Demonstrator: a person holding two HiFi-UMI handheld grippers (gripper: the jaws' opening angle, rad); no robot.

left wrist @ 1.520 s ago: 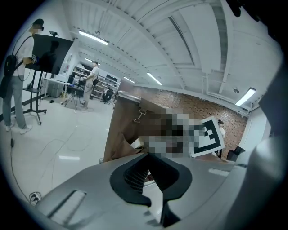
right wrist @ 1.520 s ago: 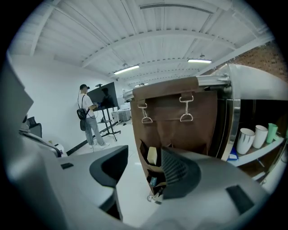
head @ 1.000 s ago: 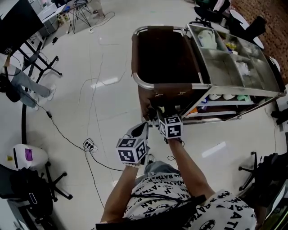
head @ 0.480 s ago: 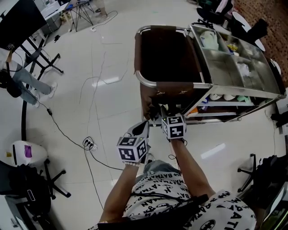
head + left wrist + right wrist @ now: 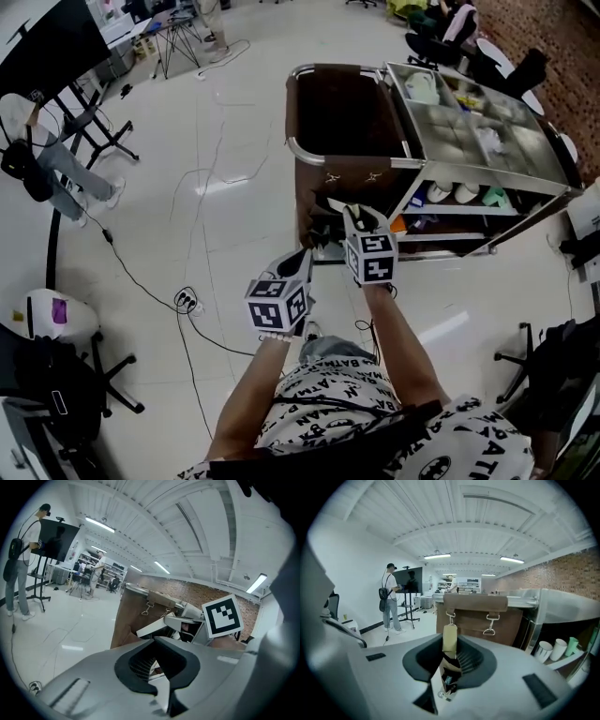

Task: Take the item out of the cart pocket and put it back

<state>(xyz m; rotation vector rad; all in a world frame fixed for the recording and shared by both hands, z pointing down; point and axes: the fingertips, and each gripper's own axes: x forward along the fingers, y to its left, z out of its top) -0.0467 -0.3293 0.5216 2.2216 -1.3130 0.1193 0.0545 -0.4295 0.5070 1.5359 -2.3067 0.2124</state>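
Head view: right gripper (image 5: pixel 345 212) points at the brown cart bag (image 5: pixel 328 183), straight ahead at 12 o'clock; left gripper (image 5: pixel 307 255) hangs at its 8 o'clock. Left gripper view: jaws together, empty, apparently spare. Right gripper view: jaws clamp the tan item (image 5: pixel 450 639) outside the pocket, seemingly for reinsertion.
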